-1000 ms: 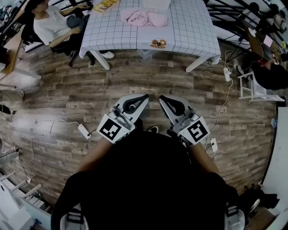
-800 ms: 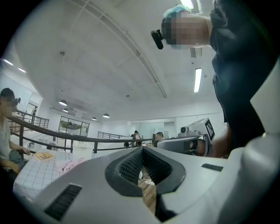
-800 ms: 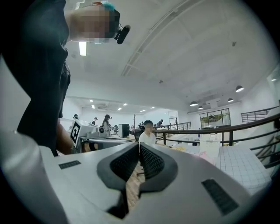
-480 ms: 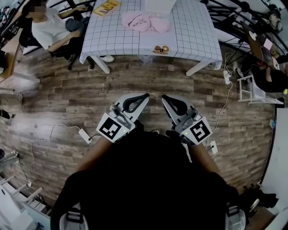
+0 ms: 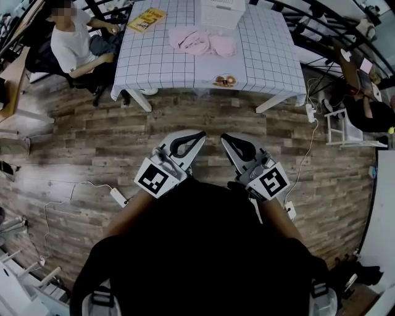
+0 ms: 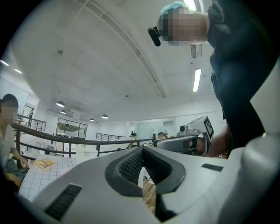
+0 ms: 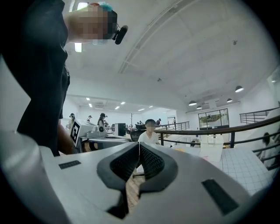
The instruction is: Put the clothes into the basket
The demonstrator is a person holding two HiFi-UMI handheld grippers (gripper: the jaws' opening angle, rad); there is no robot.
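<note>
The pink clothes (image 5: 202, 42) lie heaped on the checked table (image 5: 154, 58), just in front of the white basket (image 5: 221, 8) and well away from both grippers. I'd step up square to the table and open the jaws only once within reach. The left gripper (image 5: 199, 136) and right gripper (image 5: 226, 137) point level, side by side, both closed on nothing.

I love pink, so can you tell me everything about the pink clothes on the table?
The pink clothes are a soft, crumpled heap of light pink cloth, bunched and wrinkled, not folded. They lie on the table, on its white checked cover, toward the far side. A white basket stands right behind them, and it is not clear whether it touches them. Apart from that, only the table cover touches the clothes.
</note>
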